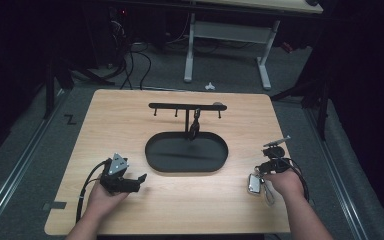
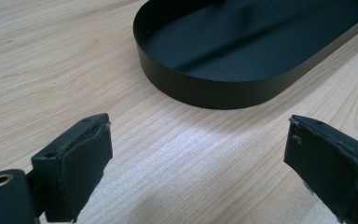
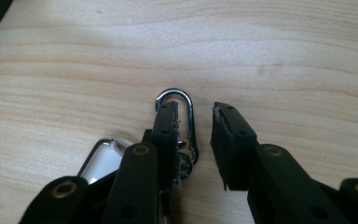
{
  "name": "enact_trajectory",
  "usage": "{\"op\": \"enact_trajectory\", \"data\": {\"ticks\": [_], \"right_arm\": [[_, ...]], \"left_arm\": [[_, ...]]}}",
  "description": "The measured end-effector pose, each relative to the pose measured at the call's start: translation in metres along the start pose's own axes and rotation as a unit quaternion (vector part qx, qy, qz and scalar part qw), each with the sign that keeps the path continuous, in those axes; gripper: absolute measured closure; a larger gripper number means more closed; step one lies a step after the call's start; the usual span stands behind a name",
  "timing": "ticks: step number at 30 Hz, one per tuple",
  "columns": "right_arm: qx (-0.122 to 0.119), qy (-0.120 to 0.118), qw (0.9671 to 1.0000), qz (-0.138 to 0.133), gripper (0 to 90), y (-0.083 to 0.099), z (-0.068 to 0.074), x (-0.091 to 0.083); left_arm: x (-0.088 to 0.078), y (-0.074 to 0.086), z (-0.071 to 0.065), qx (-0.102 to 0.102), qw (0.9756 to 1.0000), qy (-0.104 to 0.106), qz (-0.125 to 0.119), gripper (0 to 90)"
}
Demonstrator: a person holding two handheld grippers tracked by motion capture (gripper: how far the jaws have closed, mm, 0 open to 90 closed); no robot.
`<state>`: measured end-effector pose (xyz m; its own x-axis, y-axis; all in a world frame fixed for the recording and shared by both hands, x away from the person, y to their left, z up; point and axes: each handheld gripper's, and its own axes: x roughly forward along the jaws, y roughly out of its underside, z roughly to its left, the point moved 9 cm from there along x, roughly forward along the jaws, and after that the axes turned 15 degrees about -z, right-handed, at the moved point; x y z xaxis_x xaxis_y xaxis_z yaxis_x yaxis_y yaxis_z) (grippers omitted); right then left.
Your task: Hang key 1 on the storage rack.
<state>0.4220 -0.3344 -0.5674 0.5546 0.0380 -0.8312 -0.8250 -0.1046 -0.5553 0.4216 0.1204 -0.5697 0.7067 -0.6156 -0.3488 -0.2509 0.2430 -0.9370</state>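
Observation:
A silver carabiner (image 3: 189,105) lies flat on the wooden table, joined to a silver key fob (image 3: 100,157). My right gripper (image 3: 193,140) hovers low over it, open with a narrow gap; its left jaw covers part of the carabiner, and nothing is clamped. In the high view the fob (image 1: 254,184) sits by the right gripper (image 1: 263,172) near the table's right front. My left gripper (image 1: 139,181) rests at the front left, open and empty. Its jaws (image 2: 198,154) stand wide apart, facing the black oval tray (image 2: 205,88).
The black tray (image 1: 152,162) sits mid-table with a hook bar (image 1: 185,106) on a post behind it; a dark item (image 1: 195,127) hangs from one hook. Cables trail from both grippers. A desk frame (image 1: 227,35) stands on the floor beyond the table.

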Motion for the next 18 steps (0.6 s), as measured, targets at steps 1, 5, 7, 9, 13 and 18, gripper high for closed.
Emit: {"op": "enact_trajectory", "data": {"ticks": [1,5,7,9,13,18], "right_arm": [[-0.002,-0.001,1.0,0.0,70.7,0.001,0.001,0.0],[-0.01,-0.014,0.9998,0.005,68.2,0.005,0.008,-0.001],[-0.011,-0.014,0.9998,0.008,67.1,0.006,0.01,-0.001],[-0.015,-0.014,0.9997,0.013,63.3,0.008,0.011,0.0],[-0.021,-0.009,0.9992,0.033,59.4,0.014,0.009,0.002],[-0.025,-0.017,0.9989,0.036,59.0,0.013,0.009,0.003]], "left_arm": [[0.0,0.0,0.0,0.0,1.0,0.0,0.0,8.1],[0.001,0.0,-0.001,0.001,1.0,0.001,0.001,8.1],[0.001,0.0,-0.001,0.001,1.0,0.001,0.001,8.1],[0.001,0.0,-0.001,0.001,1.0,0.002,0.001,8.2],[0.001,0.0,-0.001,0.001,1.0,0.002,0.001,8.2],[0.001,0.001,-0.002,0.001,1.0,0.004,0.003,8.3]]}}
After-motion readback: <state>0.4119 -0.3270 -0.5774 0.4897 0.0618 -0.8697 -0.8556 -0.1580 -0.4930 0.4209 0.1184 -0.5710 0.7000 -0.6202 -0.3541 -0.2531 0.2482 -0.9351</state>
